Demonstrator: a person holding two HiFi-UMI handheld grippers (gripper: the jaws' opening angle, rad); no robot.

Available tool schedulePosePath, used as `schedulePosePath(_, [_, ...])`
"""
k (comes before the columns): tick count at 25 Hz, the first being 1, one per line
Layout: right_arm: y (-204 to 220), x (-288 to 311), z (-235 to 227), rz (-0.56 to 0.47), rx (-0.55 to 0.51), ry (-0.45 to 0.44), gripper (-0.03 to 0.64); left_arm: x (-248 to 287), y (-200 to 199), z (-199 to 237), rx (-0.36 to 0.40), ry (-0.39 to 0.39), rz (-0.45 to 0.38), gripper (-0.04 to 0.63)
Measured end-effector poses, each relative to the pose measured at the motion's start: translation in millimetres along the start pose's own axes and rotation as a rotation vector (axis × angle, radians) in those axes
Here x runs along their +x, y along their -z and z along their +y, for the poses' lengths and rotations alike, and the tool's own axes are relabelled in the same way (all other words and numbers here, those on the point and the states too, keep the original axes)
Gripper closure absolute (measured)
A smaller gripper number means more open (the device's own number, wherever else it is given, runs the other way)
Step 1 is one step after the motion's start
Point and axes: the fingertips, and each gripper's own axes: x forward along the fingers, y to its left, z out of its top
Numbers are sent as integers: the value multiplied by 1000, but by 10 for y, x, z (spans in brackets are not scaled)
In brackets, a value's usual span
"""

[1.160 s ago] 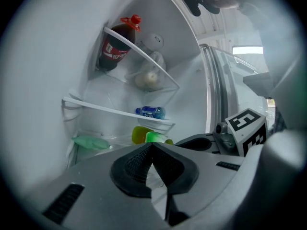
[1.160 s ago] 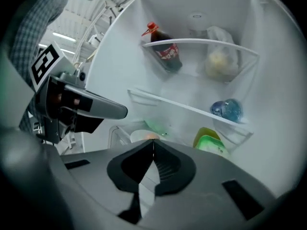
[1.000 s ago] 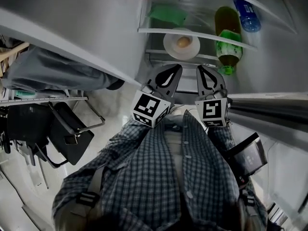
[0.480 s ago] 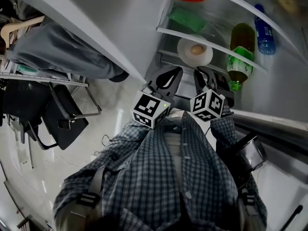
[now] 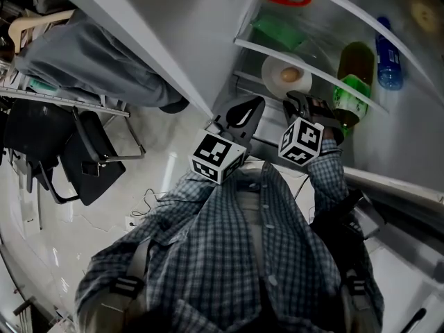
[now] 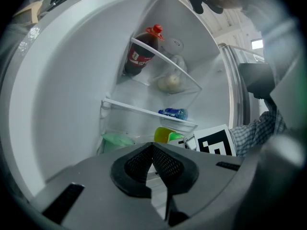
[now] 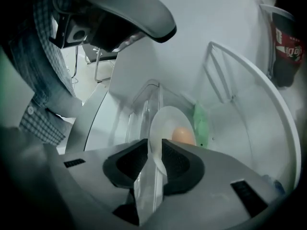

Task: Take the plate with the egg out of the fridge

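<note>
A white plate [image 5: 276, 77] with a brown egg [image 5: 291, 74] sits on a glass shelf [image 5: 312, 64] inside the open fridge. My right gripper [image 5: 300, 100] reaches up to the plate's near edge. In the right gripper view the plate [image 7: 168, 121] stands edge-on with its rim between the jaws, the egg [image 7: 182, 135] just beyond. The jaws are opening and a gap shows beside the rim. My left gripper [image 5: 243, 111] hangs lower left of the plate, shut with nothing in it [image 6: 152, 148].
A green-capped bottle [image 5: 352, 92] and a blue bottle [image 5: 389, 53] stand in the door rack at right. A green bag [image 5: 276, 30] lies on the shelf above the plate. A cola bottle [image 6: 139, 56] sits higher up. A black chair [image 5: 83, 159] stands at left.
My right gripper has moved forward to the plate, turned on its axis, and its jaws have parted around the rim. The left gripper has stayed in place.
</note>
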Motion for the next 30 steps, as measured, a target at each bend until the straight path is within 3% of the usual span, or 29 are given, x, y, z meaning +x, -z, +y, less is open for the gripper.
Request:
schedulePosePath(7, [-13, 6, 28, 17, -87, -53, 542, -10, -8, 16, -9, -2, -6, 589])
schedulePosePath(12, [-12, 20, 18, 51, -152, 0, 580, 16, 68, -10, -52, 34, 24, 589])
schedulePosePath(18, [-54, -31, 35, 32, -132, 42, 581, 111, 159, -59, -116, 81, 48, 589])
schedulePosePath(23, [-99, -101, 30, 9, -91, 86, 584, 207, 365, -108, -233, 133, 96, 588])
schedulePosePath(30, [-104, -238, 85, 8, -73, 94, 588, 352, 644, -281, -515, 284, 116, 589])
